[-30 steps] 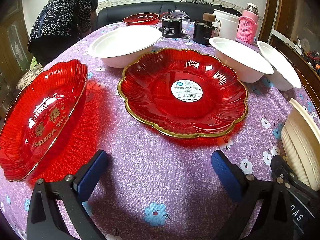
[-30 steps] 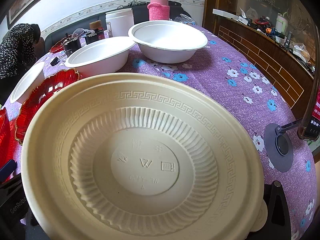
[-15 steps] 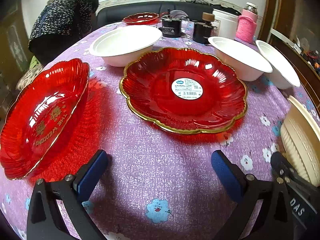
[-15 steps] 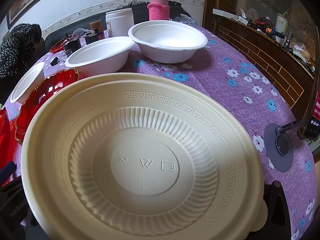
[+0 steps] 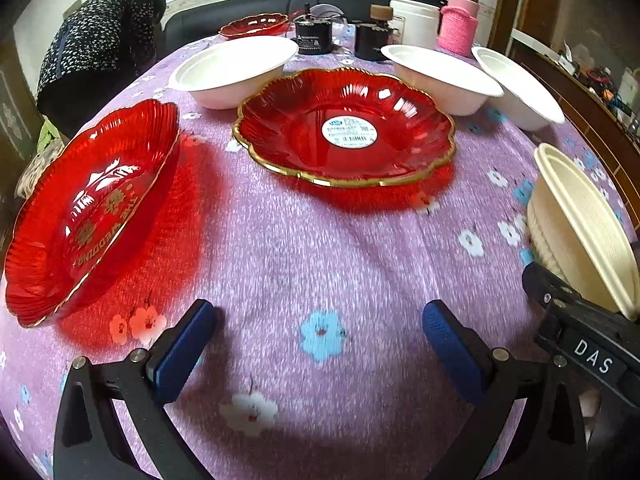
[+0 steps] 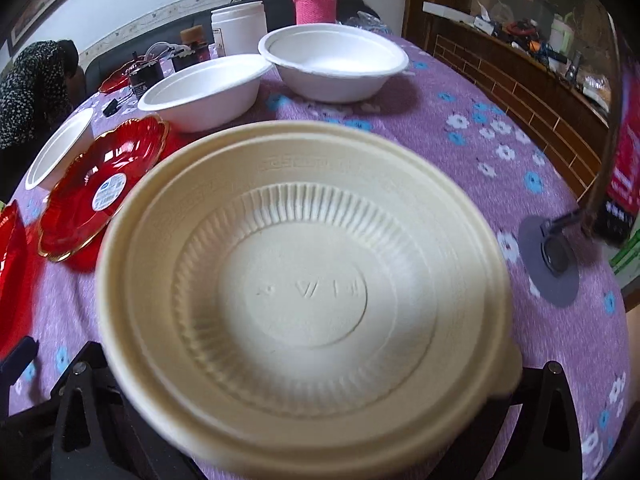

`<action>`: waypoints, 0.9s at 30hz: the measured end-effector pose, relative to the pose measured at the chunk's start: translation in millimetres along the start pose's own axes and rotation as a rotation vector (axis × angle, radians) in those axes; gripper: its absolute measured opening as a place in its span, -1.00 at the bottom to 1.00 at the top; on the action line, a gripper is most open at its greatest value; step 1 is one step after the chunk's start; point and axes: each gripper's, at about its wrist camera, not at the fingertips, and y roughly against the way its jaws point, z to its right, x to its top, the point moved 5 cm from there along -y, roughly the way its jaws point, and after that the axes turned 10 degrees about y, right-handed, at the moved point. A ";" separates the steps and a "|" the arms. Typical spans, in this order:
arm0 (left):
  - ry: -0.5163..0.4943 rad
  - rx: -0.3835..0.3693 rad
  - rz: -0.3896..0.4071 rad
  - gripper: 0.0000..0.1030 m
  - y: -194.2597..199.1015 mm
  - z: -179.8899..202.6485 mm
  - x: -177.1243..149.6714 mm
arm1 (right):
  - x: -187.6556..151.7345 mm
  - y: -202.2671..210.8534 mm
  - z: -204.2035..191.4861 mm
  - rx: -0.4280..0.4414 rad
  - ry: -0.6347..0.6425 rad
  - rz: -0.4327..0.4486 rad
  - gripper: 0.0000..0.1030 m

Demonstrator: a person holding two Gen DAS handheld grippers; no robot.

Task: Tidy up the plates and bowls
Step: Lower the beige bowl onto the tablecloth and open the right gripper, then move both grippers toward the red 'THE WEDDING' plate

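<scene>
My right gripper (image 6: 312, 420) is shut on a cream ribbed plastic bowl (image 6: 308, 292), which fills the right wrist view and hides the fingertips; the bowl also shows at the right edge of the left wrist view (image 5: 580, 224). My left gripper (image 5: 316, 344) is open and empty above the purple flowered tablecloth (image 5: 320, 248). A red gold-rimmed plate with a sticker (image 5: 344, 124) lies ahead of it. A second red plate with gold lettering (image 5: 92, 200) lies to the left. Three white bowls stand behind: left (image 5: 236, 68), middle (image 5: 440, 76), right (image 5: 520, 88).
At the table's far end stand a third red plate (image 5: 256, 24), dark jars (image 5: 372, 36), a white tub (image 5: 416, 20) and a pink-sleeved bottle (image 5: 460, 20). A person in dark patterned clothes (image 5: 100, 44) is at the far left. A phone stand base (image 6: 552, 264) sits at the right.
The right gripper has drawn the cream bowl back and lifted it slightly; the image is blurred by motion. The left gripper has pulled back a little from the red plate.
</scene>
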 end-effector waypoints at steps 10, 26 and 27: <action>0.013 -0.065 0.018 1.00 29.6 -9.2 -13.1 | -23.2 14.9 -5.0 0.029 0.043 -0.042 0.99; 0.151 -0.025 0.575 1.00 179.9 -83.4 -0.7 | -47.4 111.8 -28.2 0.003 0.132 0.305 0.99; 0.161 -0.010 0.601 1.00 187.9 -88.5 1.5 | -46.4 117.9 -31.7 0.000 0.141 0.326 0.99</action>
